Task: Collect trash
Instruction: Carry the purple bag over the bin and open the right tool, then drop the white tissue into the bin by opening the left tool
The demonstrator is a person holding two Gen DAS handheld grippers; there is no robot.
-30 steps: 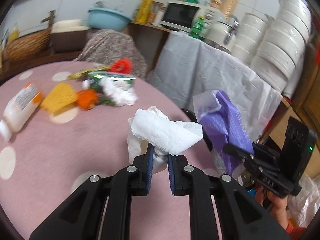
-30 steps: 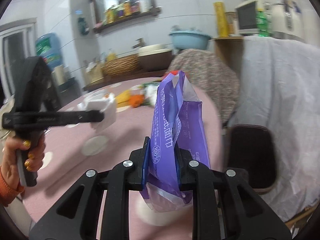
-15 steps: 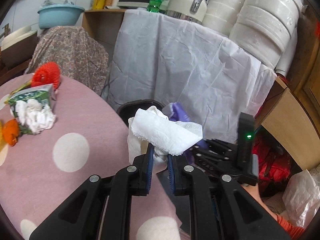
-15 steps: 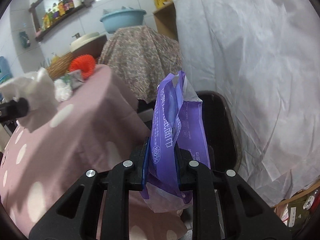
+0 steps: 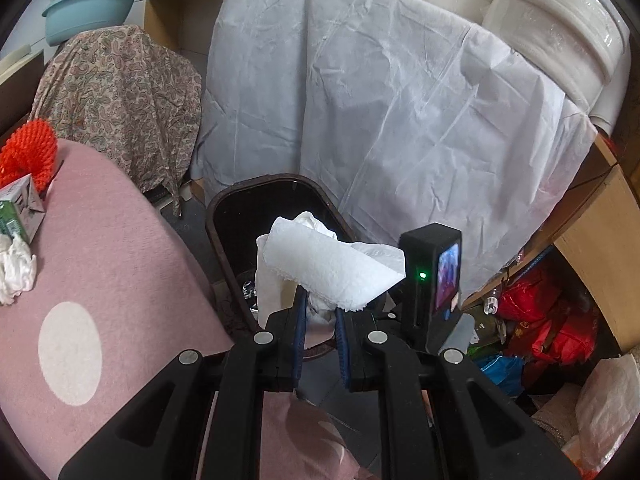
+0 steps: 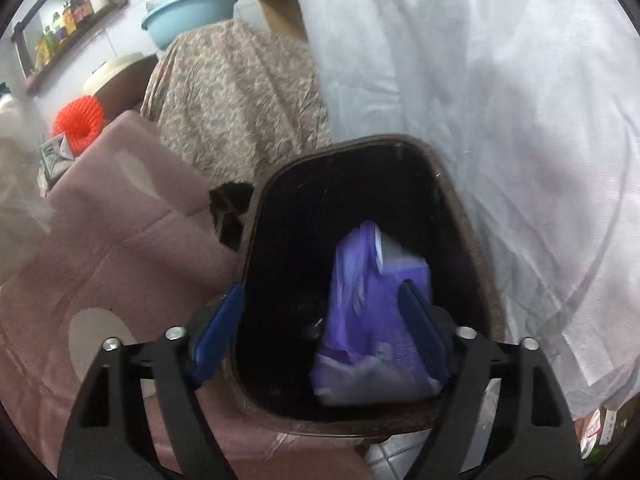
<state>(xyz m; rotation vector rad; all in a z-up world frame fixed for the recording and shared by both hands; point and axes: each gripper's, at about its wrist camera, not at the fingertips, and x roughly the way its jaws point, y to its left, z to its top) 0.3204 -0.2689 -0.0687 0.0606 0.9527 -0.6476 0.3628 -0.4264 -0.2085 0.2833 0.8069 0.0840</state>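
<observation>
Beside the pink dotted tablecloth (image 5: 120,264) stands one dark brown trash bin (image 6: 476,248), its mouth open under both grippers. The right gripper (image 6: 324,328) has its jaws opening wide, and the one purple plastic package (image 6: 372,320) sits between them, blurred, inside the bin and close against the right-hand pad. The left gripper (image 5: 320,336) is clamped narrow on one crumpled white paper towel (image 5: 324,264), held above the bin's near rim. On the tablecloth lie one red foam net (image 5: 28,152), one green-and-white carton (image 5: 20,208) and one wad of white tissue (image 5: 16,272). One blue basin (image 6: 188,12) rests on the covered furniture behind
</observation>
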